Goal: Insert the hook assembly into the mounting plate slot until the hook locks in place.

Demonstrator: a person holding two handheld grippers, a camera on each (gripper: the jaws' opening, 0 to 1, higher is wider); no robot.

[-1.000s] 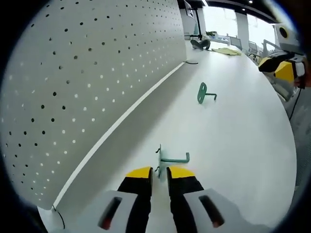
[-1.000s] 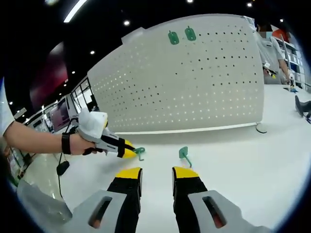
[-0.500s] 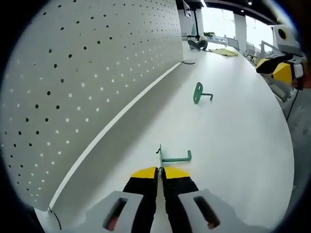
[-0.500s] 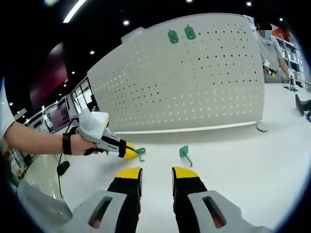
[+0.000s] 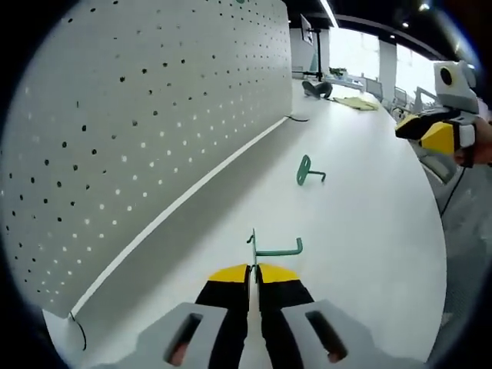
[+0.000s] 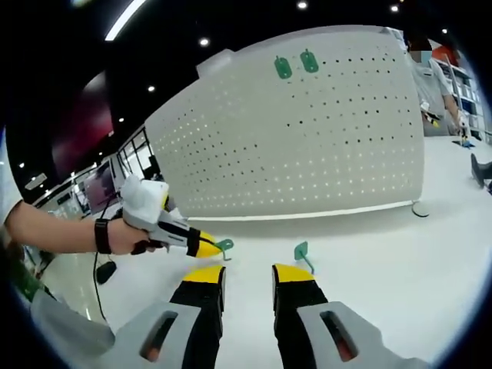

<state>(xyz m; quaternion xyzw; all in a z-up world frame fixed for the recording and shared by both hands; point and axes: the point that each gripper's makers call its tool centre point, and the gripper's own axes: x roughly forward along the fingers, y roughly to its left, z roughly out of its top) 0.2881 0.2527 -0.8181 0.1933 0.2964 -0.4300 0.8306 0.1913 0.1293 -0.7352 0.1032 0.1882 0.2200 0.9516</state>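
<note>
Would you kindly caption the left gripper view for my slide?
Left gripper shut on green metal hook beside white perforated pegboard; second green hook lies ahead.

A green hook (image 5: 270, 249) is pinched at its plate end before a white pegboard (image 5: 138, 123); a second hook (image 5: 307, 171) lies apart.

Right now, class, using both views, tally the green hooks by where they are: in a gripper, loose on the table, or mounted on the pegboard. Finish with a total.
Held in the left gripper: 1 hook
Loose on the table: 1 hook
Mounted on the pegboard: 2 hooks
Total: 4 green hooks
</note>
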